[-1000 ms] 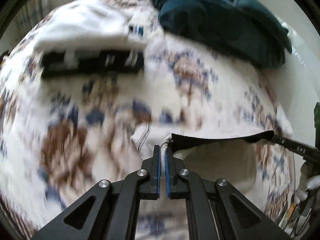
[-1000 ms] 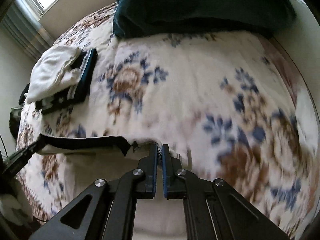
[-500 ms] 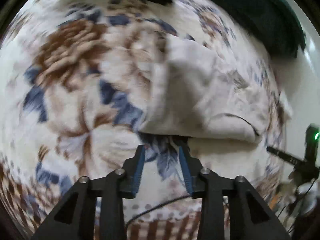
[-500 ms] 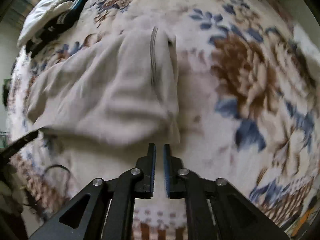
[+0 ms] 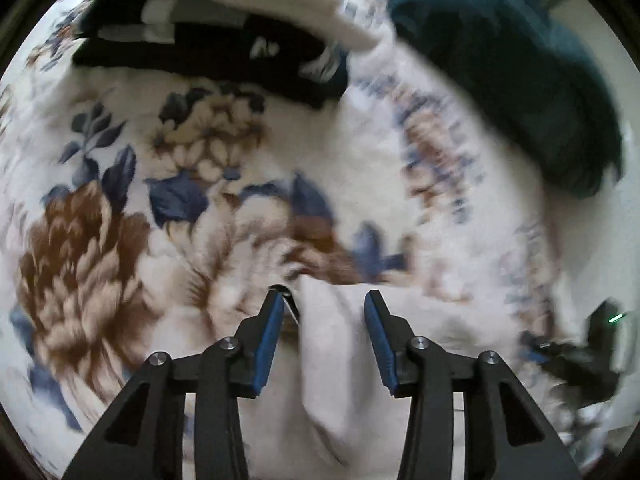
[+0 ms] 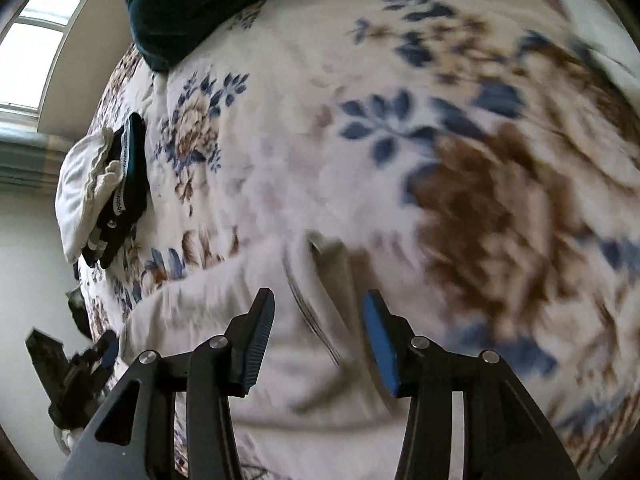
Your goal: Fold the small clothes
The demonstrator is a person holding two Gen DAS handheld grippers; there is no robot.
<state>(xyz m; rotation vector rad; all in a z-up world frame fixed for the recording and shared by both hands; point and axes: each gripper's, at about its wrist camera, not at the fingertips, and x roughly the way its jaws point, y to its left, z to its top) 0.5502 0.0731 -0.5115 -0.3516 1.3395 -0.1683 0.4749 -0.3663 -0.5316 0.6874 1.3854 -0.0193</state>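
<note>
A floral blanket (image 5: pixel 224 168) in cream, patterned with brown blossoms and blue leaves, is spread across the bed and fills most of both views. A dark teal blanket (image 5: pixel 520 80) is bunched at the far end of it, seen also at the top of the right wrist view (image 6: pixel 208 4). A bright window (image 6: pixel 36 32) is seen at the upper left, above a beige wall, with a striped curtain (image 6: pixel 28 160) beneath it.
</note>
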